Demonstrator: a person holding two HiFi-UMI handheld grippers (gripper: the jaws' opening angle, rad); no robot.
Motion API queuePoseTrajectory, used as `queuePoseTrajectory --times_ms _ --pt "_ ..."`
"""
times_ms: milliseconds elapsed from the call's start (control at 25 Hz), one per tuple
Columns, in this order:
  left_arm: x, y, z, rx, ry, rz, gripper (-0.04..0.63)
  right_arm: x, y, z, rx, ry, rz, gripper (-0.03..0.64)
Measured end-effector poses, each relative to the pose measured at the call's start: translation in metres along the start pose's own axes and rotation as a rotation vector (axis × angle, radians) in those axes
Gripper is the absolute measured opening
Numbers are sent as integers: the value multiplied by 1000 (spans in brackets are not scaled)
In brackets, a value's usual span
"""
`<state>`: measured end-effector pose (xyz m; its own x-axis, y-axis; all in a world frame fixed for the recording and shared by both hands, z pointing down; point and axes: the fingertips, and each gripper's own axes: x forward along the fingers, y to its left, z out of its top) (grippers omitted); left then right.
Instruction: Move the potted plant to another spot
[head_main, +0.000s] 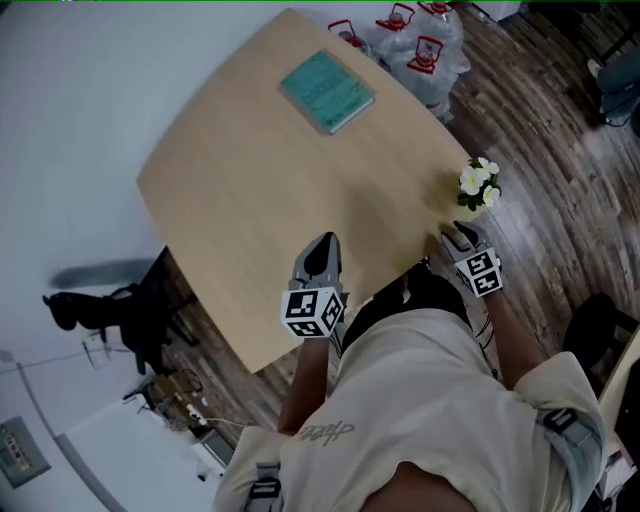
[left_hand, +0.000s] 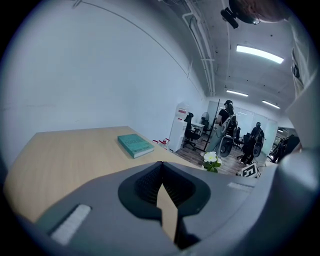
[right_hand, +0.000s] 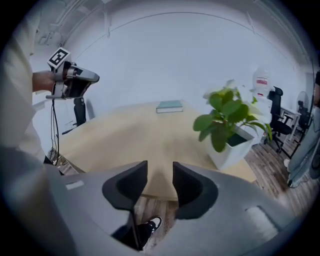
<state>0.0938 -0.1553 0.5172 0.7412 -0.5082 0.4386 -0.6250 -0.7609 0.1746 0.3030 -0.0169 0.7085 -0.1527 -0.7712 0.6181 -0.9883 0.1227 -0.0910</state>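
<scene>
**Approach to the pot, no grip yet**

Reaching is the step in hand. The potted plant (right_hand: 235, 130) stands untouched at the right corner of the table (head_main: 250, 190), close to its edge. The right gripper (right_hand: 160, 172) sits just off the near edge beside that corner, and the pot lies ahead and to the right of its line. Its jaws stand a narrow way apart, with only tabletop and floor showing in the gap. The left gripper (left_hand: 161, 165) hovers over the near edge further left. Its jaws are closed tip to tip and carry nothing.

The next move probably calls for swinging the right gripper toward the pot. The gap looks too narrow for the white pot's body, so the jaws would have to open wider or pinch one wall at the rim. The leaves overhang that rim and may crowd the approach.

Counted: one potted plant, one teal book (head_main: 327, 91) near the table's far edge, two grippers.
</scene>
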Motion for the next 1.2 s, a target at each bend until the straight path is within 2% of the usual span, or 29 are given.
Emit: queuePoseTrajectory --times_ms 320,640,920,1200 --pt "-41 44 0 -34 -50 106 15 28 55 58 -124 -73 105 6" --pt "-73 93 -4 -94 -108 224 15 46 96 129 -205 -129 235 2" --pt "-89 113 6 -92 -160 264 15 40 135 207 -269 -225 344 2" --pt "-97 124 32 -82 -233 281 15 24 169 284 -334 -358 389 2"
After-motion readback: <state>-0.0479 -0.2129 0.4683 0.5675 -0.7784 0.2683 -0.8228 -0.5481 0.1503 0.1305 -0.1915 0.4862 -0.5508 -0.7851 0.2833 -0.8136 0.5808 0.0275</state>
